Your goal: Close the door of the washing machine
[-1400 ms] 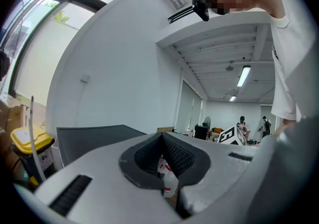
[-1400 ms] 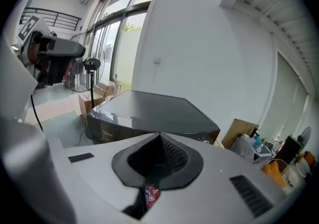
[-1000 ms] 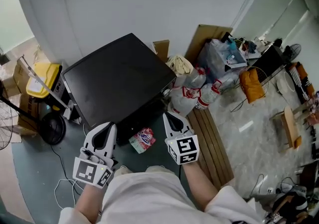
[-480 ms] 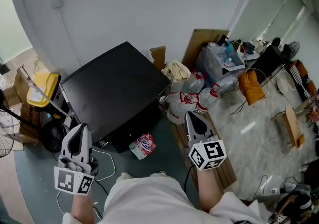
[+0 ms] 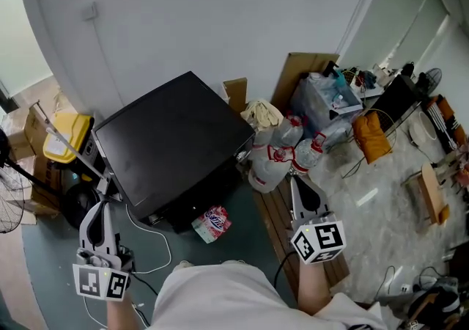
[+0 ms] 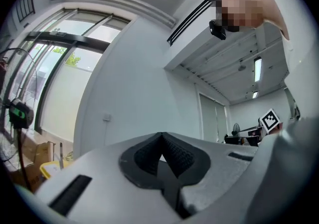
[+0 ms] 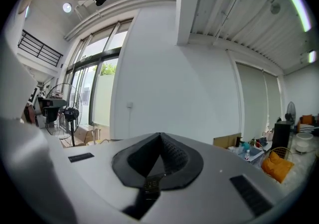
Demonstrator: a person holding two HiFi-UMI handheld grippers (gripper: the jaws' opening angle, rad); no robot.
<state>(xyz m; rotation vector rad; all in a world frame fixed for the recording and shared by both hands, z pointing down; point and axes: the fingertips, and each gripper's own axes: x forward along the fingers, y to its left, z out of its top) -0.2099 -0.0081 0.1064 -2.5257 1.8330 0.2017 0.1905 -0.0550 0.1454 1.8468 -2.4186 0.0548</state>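
- Both tongs are pressed together on nothing: the left gripper [image 5: 100, 213] hangs just off the near-left corner of the washing machine [image 5: 172, 141], the right gripper [image 5: 302, 191] over wooden slats [image 5: 272, 210] to its right.
- It stands between and ahead of the 2, cornerwise against the white wall [image 5: 220, 13]; its front drops below the near edge, so the door cannot be made out.
- By my judgement, the left gripper is nearer that front.
- Boxy hard shell, flat glossy black top; a crinkly snack packet [image 5: 211, 222] lies before it.
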